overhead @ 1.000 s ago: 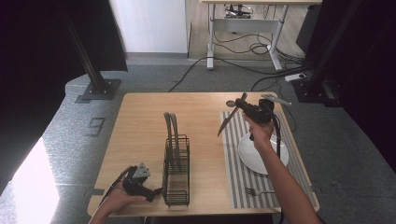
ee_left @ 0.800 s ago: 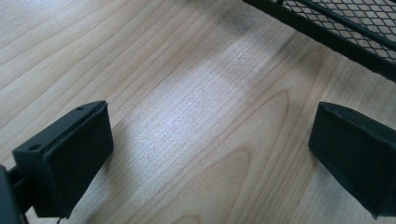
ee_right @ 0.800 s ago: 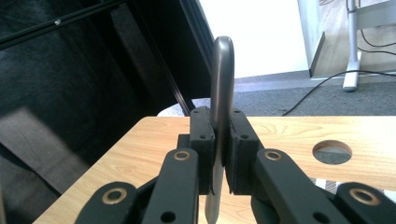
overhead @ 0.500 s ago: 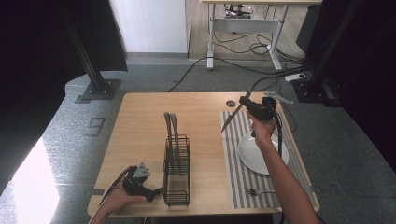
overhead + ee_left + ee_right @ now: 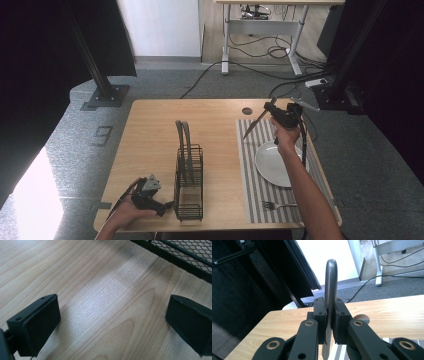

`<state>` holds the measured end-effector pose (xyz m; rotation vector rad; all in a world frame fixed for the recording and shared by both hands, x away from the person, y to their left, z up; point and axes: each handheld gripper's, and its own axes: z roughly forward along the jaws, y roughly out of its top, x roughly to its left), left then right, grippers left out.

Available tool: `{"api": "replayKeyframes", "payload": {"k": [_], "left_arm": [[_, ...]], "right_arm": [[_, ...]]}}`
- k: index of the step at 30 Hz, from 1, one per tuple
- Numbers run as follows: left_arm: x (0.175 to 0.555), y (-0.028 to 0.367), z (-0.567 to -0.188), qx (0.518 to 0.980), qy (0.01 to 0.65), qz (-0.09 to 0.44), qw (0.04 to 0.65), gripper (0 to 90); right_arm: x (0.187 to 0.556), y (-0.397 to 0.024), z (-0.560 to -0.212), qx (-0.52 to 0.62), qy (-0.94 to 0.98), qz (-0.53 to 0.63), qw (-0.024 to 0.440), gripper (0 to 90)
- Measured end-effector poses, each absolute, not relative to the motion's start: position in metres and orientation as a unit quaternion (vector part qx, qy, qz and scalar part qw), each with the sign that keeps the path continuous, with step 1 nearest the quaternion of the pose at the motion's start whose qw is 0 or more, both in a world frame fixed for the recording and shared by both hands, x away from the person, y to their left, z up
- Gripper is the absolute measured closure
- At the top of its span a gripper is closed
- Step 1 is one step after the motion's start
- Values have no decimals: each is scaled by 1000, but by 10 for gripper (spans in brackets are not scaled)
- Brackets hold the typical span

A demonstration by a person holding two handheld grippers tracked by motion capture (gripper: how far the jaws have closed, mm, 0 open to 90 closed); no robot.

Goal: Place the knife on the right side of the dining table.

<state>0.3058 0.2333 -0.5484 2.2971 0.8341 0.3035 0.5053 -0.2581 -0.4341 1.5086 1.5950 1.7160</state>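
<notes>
Right gripper clamped tight on a knife, carried slightly farther back than a second ago, above the striped mat beyond the plate. Left gripper unmoved, spread wide and empty on the table beside the wire rack.

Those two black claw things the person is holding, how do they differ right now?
The right gripper is shut on a knife, while the left gripper is open with nothing between its jaws. The right gripper is held up above the striped placemat near the table's far edge; the left gripper sits low at the near edge, beside the black wire rack. Both have black two-jaw ends and are held in a hand.
</notes>
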Motion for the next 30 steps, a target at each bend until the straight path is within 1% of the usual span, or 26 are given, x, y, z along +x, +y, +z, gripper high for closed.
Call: {"api": "replayKeyframes", "payload": {"k": [5, 12, 22, 30], "left_arm": [[306, 233, -548, 880, 319, 116, 333, 0], [306, 233, -548, 880, 319, 116, 333, 0], [306, 233, -548, 880, 319, 116, 333, 0], [306, 233, -548, 880, 319, 116, 333, 0]], "right_arm": [[512, -259, -438, 533, 555, 612, 185, 827], [524, -261, -447, 544, 552, 606, 178, 826], [527, -270, -458, 560, 534, 611, 167, 827], [527, -271, -458, 555, 530, 615, 181, 826]]}}
